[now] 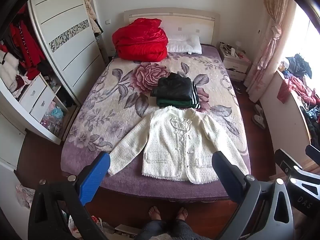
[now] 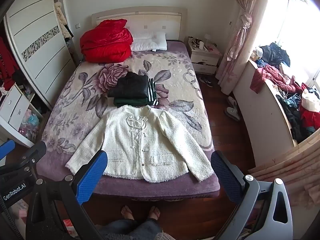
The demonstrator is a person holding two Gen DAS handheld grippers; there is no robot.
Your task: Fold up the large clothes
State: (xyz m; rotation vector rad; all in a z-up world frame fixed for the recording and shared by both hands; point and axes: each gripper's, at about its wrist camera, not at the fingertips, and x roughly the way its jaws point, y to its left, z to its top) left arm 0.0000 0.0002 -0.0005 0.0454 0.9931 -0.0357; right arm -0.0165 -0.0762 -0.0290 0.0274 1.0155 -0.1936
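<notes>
Bedroom bed (image 1: 84,160) carries a flat cream tweed jacket (image 1: 176,140), likely soft, thick and floppy; both hand-held grippers, left (image 1: 160,172) and right (image 2: 159,171), gape empty, so pinch sleeve cuffs or shoulders.

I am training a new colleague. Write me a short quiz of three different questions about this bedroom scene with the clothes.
1. True or false: the white jacket lies spread flat on the bed, front side up, not yet folded.
2. Multiple choice: what lies on top of the folded pile behind the jacket? A) a black garment B) a pink towel C) a blue shirt
3. Fill in: both the left tongs and the right tongs are ____ and hold nothing.

Key: 1 true; 2 A; 3 open
</notes>
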